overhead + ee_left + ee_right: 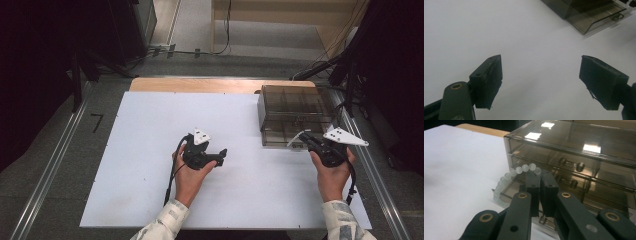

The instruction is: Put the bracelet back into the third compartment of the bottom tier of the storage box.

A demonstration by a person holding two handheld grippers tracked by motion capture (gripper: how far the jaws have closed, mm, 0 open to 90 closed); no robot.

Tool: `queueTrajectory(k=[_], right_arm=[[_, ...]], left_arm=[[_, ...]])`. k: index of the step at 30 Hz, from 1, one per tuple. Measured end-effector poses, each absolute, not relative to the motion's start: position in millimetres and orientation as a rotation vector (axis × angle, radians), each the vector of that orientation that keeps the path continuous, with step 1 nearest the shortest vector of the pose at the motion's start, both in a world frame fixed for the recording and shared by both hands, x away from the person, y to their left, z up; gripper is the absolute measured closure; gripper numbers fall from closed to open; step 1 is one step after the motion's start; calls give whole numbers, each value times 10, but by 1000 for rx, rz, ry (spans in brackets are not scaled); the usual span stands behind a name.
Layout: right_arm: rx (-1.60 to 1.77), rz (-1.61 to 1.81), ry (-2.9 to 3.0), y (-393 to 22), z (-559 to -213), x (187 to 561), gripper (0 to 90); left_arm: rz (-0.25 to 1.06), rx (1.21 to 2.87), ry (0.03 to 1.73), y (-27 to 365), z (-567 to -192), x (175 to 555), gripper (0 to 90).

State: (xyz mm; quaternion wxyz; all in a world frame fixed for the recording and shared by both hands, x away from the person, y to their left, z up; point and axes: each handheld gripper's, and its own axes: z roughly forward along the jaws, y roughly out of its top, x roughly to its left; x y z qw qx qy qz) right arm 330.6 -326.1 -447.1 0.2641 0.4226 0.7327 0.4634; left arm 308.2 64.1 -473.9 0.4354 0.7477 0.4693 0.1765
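Note:
A smoky see-through drawer box (295, 112) stands at the back right of the white board (145, 165). Its lowest drawer (599, 18) is pulled out a little. My right gripper (541, 173) is shut on a bracelet of pale round beads (506, 176), which curls off to the left of the jaws, just in front of the box's left corner (507, 147). In the high view the right gripper (303, 136) sits at the box's front. My left gripper (223, 153) hovers over the middle of the board, open (541, 60) with nothing between its jaws.
Metal rails (47, 170) run along both sides of the table. A bare wooden strip (200, 85) shows behind the board. Dark equipment and cables (320, 67) stand beyond the far corners. White board lies to the left of the left hand (190, 175).

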Motion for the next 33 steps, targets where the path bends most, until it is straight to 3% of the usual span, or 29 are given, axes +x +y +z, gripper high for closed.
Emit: queueTrajectory(k=[33], right_arm=[[1432,977,1753,-3828,-4630,3564,838]], left_arm=[[464,1782,1251,1242,-4769,2964,196]])
